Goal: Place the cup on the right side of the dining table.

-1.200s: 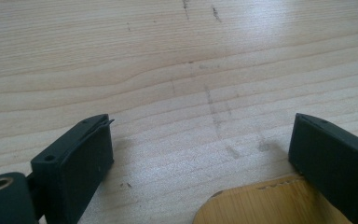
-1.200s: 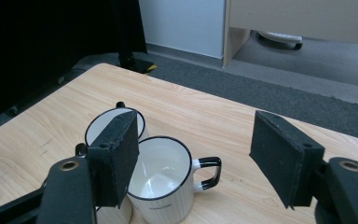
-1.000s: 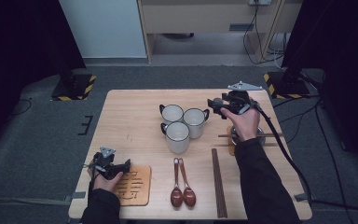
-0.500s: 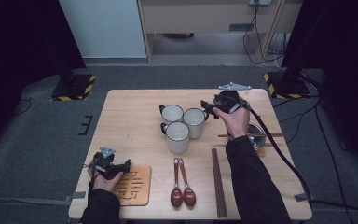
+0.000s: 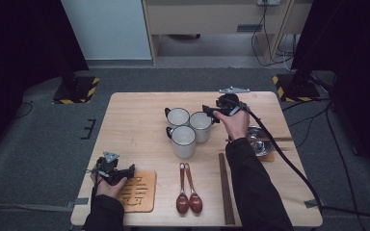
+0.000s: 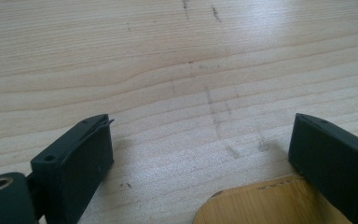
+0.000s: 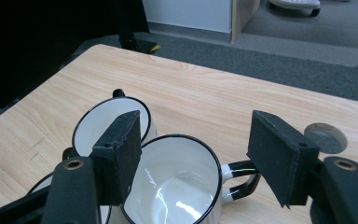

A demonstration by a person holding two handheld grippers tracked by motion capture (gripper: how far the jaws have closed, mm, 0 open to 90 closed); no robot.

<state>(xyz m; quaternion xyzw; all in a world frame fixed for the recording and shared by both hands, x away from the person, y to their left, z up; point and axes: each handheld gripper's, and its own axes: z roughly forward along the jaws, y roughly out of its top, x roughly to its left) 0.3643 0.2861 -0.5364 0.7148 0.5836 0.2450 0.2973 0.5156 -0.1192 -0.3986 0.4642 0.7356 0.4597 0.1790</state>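
Low on the left of the table (image 5: 139,110): left gripper (image 5: 120,173), in a hand, jaws spread wide with nothing between them. Resting right at the edge of a wooden mat (image 5: 137,191), one corner of the mat (image 6: 261,205) poking in between the jaws in the left gripper view. Bare wood ahead of them.

In the middle, near the front edge: two brown spoons (image 5: 188,190), side by side, bowls toward the person. Just right of them, dark chopsticks (image 5: 225,187), lying straight.

Further back in the middle: three white mugs with black rims, close together. Back mug (image 5: 177,117), front mug (image 5: 183,141), right mug (image 5: 201,126).

Over the right mug: right gripper (image 5: 209,109), held in the right hand (image 5: 233,122), jaws spread and not touching anything. In the right gripper view, right mug (image 7: 172,186) sitting low between the jaws, its handle pointing right, toward the right-hand jaw. Empty inside. Back mug (image 7: 105,121) partly hidden behind the left-hand jaw.

On the right side: shiny metal bowl (image 5: 259,139) on a small mat, near the sleeve.
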